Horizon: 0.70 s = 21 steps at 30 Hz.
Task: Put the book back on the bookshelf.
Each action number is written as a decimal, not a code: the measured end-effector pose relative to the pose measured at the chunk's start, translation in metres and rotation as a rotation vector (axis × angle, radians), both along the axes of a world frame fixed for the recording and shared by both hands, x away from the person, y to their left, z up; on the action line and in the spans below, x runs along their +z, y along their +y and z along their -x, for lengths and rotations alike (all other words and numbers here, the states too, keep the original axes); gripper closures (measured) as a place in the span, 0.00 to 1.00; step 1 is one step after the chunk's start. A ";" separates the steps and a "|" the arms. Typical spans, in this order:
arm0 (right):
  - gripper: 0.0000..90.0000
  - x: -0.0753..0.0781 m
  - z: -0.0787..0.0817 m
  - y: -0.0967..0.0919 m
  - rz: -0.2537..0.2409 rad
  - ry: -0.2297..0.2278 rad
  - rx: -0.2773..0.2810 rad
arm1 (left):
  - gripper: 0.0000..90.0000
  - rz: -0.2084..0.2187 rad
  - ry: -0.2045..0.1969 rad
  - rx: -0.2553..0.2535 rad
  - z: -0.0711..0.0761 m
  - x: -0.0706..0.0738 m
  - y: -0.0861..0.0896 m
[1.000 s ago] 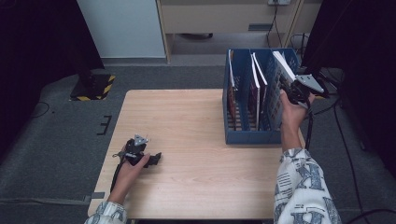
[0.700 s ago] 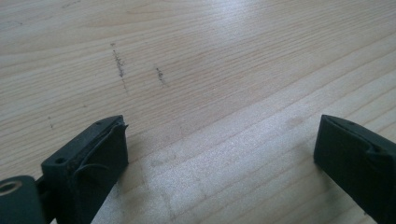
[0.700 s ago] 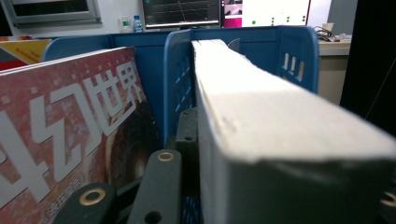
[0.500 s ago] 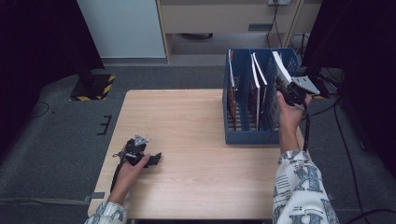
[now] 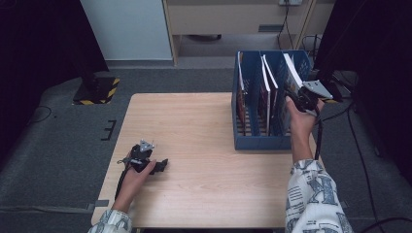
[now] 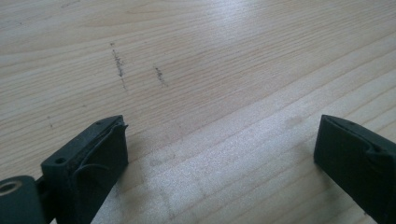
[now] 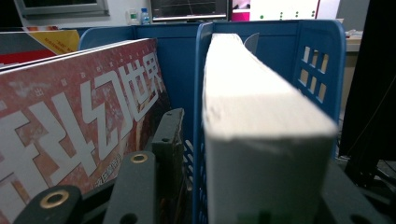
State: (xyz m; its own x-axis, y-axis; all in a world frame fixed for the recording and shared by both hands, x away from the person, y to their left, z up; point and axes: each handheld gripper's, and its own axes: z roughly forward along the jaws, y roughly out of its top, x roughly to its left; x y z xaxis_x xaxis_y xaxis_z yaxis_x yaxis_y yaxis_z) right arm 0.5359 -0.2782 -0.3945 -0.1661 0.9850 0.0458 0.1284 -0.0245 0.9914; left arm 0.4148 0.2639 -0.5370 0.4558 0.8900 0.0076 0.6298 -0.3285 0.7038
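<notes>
Right gripper (image 7: 243, 196) jaws just been opening, straddling thick white-paged book (image 7: 252, 112) leaning in blue rack (image 5: 252, 141).

You are working in what looks like a lab or recording room: a bare wooden table (image 5: 204, 141) stands on grey carpet (image 5: 63, 145), dark curtains (image 5: 43, 43) hang at both sides, a stand base with yellow-and-black hazard tape (image 5: 97, 91) sits on the floor, cables (image 5: 350, 126) trail about, and monitors (image 7: 189, 8) glow behind.
</notes>
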 end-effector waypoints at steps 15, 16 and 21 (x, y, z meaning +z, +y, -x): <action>0.82 0.007 0.000 -0.002 0.187 0.049 0.001 | 0.02 0.000 0.000 0.000 0.000 0.000 0.000; 0.82 0.007 0.000 -0.002 0.187 0.049 0.001 | 0.02 0.000 0.000 0.000 0.000 0.000 0.000; 0.81 0.004 0.001 -0.002 0.168 0.039 0.008 | 0.02 0.000 0.000 0.000 0.000 0.000 0.000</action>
State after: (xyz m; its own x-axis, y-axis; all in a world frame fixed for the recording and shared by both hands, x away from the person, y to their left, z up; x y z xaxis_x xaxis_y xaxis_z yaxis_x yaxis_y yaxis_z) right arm 0.5345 -0.2805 -0.3900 -0.1750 0.9781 -0.1125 0.1662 0.1420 0.9758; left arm 0.4148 0.2638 -0.5371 0.4558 0.8901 0.0075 0.6299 -0.3285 0.7038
